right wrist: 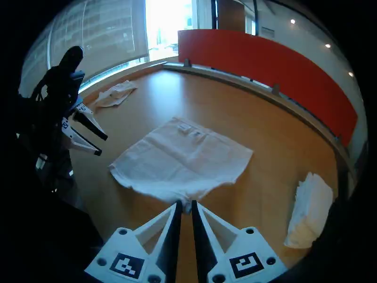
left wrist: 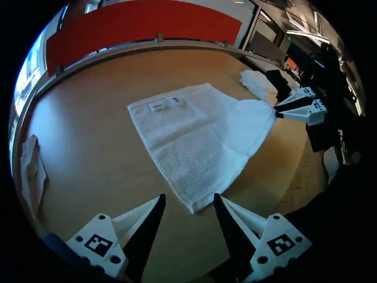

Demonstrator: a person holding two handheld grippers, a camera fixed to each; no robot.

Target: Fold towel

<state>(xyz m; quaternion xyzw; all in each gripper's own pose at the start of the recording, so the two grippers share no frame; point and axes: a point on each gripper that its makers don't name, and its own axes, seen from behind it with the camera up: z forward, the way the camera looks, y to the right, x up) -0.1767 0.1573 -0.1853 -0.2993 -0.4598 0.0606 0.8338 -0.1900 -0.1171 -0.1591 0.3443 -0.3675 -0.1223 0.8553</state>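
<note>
Cloth: a small crumpled cloth (left wrist: pixel 30 170) lies at the far left edge of the table (left wrist: pixel 94 118), well apart from the rest.
Left gripper: my left gripper (left wrist: pixel 188 197) has its fingers spread wide. It holds nothing. One towel corner lies just in front of it, between the tips.
Left gripper from the other side: in the right gripper view it (right wrist: pixel 102 145) hangs near the towel's left corner but does not touch it.
Towel: the white towel (left wrist: pixel 198 137) lies spread out flat in the middle of the table. Its little tags face up on the far side.
Stack: a pile of folded towels (left wrist: pixel 257 82) sits past the towel, near the table's edge.
Right gripper: my right gripper (left wrist: pixel 276 112) is at the towel's right corner. In the right gripper view its fingers (right wrist: pixel 186 203) are almost pressed together with the towel's edge between them, so I think it is pinching that corner.
Done: I think one corner is grabbed. I see no fold yet.
Left to do: grab the other near corner with my left gripper, lift both, lay them over to the far side and press it flat. That is nearly all of the job.
</note>
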